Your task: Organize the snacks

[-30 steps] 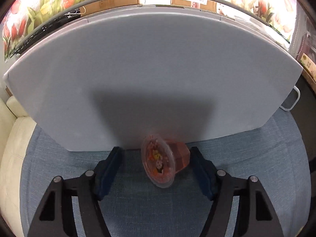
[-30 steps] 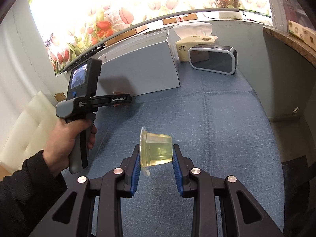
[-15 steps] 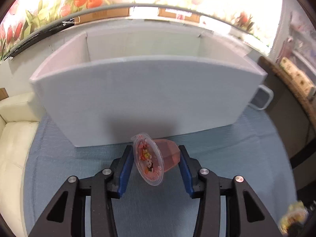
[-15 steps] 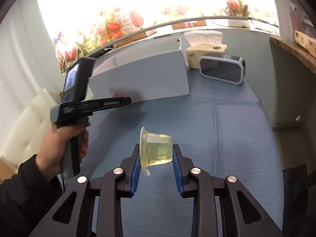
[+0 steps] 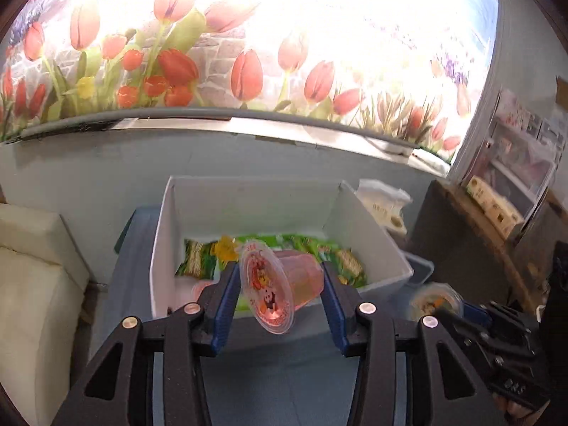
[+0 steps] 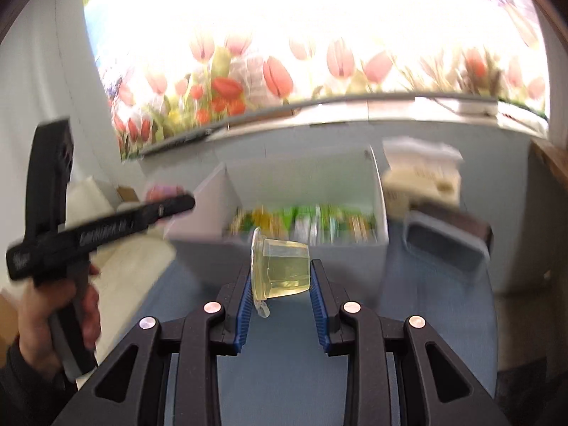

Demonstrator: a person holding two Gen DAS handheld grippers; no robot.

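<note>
Jelly cups poised over the box

My left jaws grip the pink jelly cup (image 5: 284, 280), my right jaws the yellow jelly cup (image 6: 282, 266); I should release both low inside the white box (image 5: 372, 238), beside the green packets (image 5: 319, 245).

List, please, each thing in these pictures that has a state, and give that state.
left gripper: shut on pink jelly cup
pink jelly cup: sealed, held on its side
right gripper: shut on yellow jelly cup
yellow jelly cup: sealed, held on its side
white box: open on top, partly filled with snack packets
</note>
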